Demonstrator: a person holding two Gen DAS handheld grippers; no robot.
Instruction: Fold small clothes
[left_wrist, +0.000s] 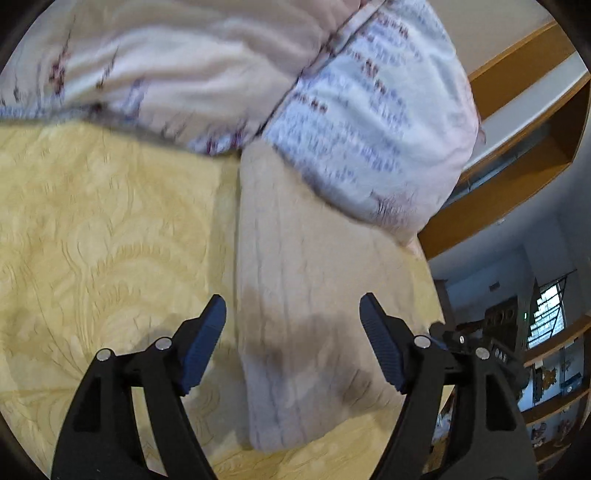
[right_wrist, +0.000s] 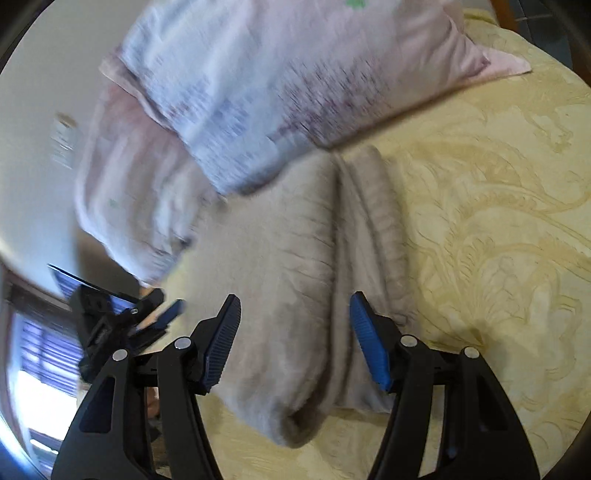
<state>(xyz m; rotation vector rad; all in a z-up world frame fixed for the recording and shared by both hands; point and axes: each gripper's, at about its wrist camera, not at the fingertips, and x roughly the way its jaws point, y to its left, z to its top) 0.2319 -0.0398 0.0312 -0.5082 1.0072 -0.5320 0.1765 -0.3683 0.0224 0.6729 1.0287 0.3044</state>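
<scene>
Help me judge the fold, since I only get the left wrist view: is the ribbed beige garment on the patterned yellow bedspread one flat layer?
Observer: No. The right wrist view shows a lengthwise crease down the ribbed beige garment, with a narrower strip along its right side.
Operator: Where is the right gripper?
Observer: The right gripper hangs open over the garment's near end, one finger on each side of that crease.
Operator: And that near end?
Observer: It bulges into a thick, rounded lip on the patterned yellow bedspread.
</scene>
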